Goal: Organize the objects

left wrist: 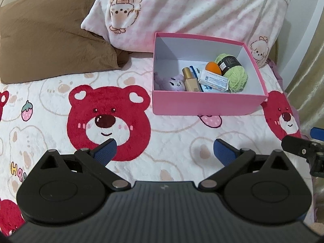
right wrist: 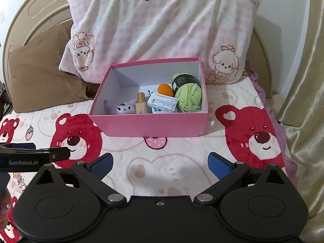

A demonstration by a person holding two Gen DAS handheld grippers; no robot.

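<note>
A pink box (left wrist: 202,104) (right wrist: 149,126) stands on the bed in front of the pillows. Inside it lie a purple plush toy (left wrist: 173,83) (right wrist: 123,108), a gold bottle (left wrist: 190,80) (right wrist: 141,104), a white soap packet (left wrist: 213,80) (right wrist: 162,101), an orange egg-shaped sponge (left wrist: 212,67) (right wrist: 165,89) and a ball of green yarn (left wrist: 236,74) (right wrist: 188,95). My left gripper (left wrist: 165,151) is open and empty above the blanket, short of the box. My right gripper (right wrist: 160,165) is open and empty, also short of the box.
A bear-print blanket (left wrist: 50,105) (right wrist: 178,172) covers the bed. A pink-and-white pillow (left wrist: 192,10) (right wrist: 162,26) and a brown pillow (left wrist: 46,36) (right wrist: 40,70) lean behind the box. A gold curtain (right wrist: 303,93) hangs at the right. The other gripper shows at each view's edge.
</note>
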